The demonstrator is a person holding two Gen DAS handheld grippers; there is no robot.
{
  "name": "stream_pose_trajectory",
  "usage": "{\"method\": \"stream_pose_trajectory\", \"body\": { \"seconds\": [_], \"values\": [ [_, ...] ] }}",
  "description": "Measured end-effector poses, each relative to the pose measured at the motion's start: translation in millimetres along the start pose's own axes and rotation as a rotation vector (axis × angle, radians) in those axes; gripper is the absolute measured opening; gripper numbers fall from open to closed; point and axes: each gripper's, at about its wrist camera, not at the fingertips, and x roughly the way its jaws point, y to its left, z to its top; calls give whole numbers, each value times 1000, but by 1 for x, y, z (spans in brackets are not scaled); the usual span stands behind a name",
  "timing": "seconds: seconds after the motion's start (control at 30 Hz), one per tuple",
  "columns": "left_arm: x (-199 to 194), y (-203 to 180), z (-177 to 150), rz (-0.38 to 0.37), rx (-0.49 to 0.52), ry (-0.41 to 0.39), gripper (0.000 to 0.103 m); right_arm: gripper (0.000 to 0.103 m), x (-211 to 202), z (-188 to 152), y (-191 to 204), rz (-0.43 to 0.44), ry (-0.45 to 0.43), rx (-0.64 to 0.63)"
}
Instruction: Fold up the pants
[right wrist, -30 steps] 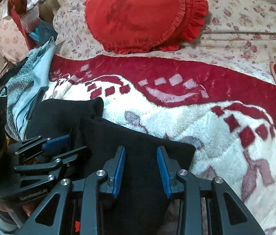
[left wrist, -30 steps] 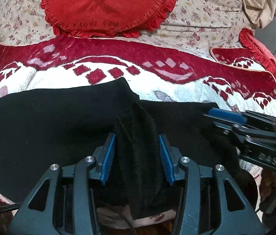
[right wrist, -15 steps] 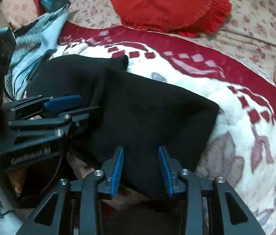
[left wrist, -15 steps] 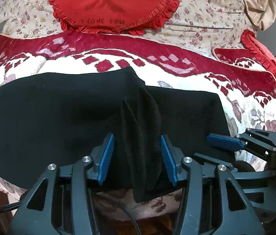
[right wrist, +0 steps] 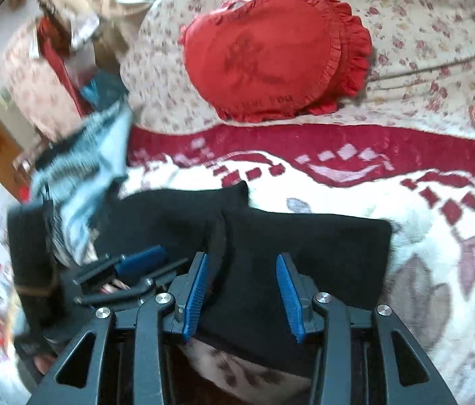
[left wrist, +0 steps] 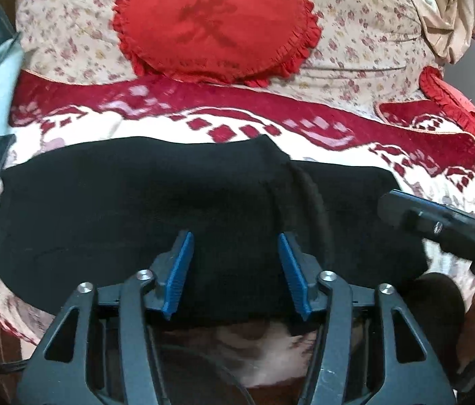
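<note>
nearest the lens in the left wrist view, the left gripper (left wrist: pixel 234 263) stood with its blue pads (left wrist: pixel 180 270) well apart – its jaws had just been opening, and the black cloth lay under the gap, flat, with neither pad pressing on it. the right gripper (right wrist: pixel 242 287) looked much the same in its own view: pads spread, jaws lately opened a little further, nothing pinched, the near hem of the cloth lying below and between them. the black pants (left wrist: pixel 156 216) were spread flat across the near part of a fleecy blanket (left wrist: pixel 338 135), white with a dark red band and a pattern of small red squares; they ran from the left side of that view to the right, with a raised fold line or seam right of centre where one layer overlapped another. in the left view the right gripper (left wrist: pixel 440 226) showed blurred at the right edge, over the pants' end; in the right view the left gripper (right wrist: pixel 129 270) showed at the lower left, beside the pants. left of the pants lay pale blue and grey clothing (right wrist: pixel 85 168). farther back sat a round red cushion (left wrist: pixel 214 23) with a frilled edge, resting on a cream flowered cover (left wrist: pixel 355 33) – and a second red frilled cushion (left wrist: pixel 453 101) at the far right.
</note>
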Motion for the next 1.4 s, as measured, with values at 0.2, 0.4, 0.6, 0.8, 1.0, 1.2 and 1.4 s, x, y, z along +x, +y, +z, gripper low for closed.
{"method": "stream_pose_trajectory", "body": {
  "seconds": [0.2,0.4,0.6,0.8,1.0,1.2,1.4],
  "values": [
    [1,15,0,-51,-69,-24,56,40,9,-7,-2,13,-49,44],
    [0,16,-1,-47,-76,-44,56,42,6,-8,-8,58,-58,59],
    [1,13,-2,-33,-57,-45,56,44,6,-8,-17,82,-66,103],
    [3,11,-3,-22,-42,-41,57,44,12,-8,-28,54,-27,154],
    [5,9,-3,-26,-33,-36,61,45,25,-9,-23,-47,61,132],
    [5,9,-4,-31,-42,-35,62,45,18,-17,-21,-51,85,146],
    [5,10,-3,-31,-41,-34,62,45,4,-23,-23,-41,88,186]
  ]
}}
